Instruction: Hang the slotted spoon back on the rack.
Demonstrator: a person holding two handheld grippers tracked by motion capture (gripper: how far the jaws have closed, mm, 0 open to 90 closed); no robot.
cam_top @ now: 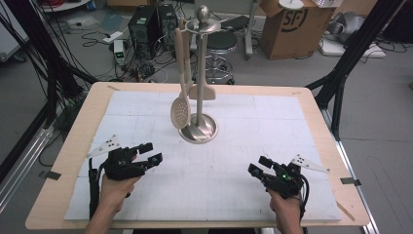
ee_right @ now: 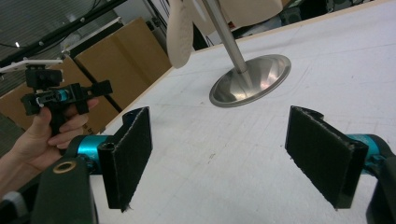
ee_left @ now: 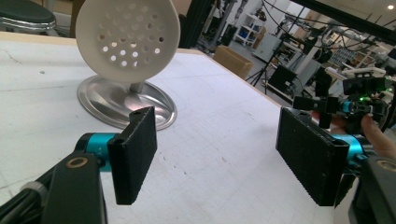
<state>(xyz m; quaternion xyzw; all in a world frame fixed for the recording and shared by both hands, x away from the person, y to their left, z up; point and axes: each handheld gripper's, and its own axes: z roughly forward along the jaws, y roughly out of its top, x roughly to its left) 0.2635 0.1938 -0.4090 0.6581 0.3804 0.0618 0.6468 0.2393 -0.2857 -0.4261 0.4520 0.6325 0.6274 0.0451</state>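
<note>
A metal utensil stand rises from the middle of the white mat. A cream slotted spoon and a cream spatula hang from its top ring. My left gripper hovers at the front left, pointing toward the stand. In the left gripper view its jaws stand wide apart; the left gripper is open and holds nothing, with the slotted spoon and the stand's base ahead. At the front right my right gripper is open too. The right gripper has bare mat between its pads, short of the base.
The white mat lies on a wooden table. Beyond the far edge are a stool, a cardboard box, computers and cables. Black frame legs stand at the right.
</note>
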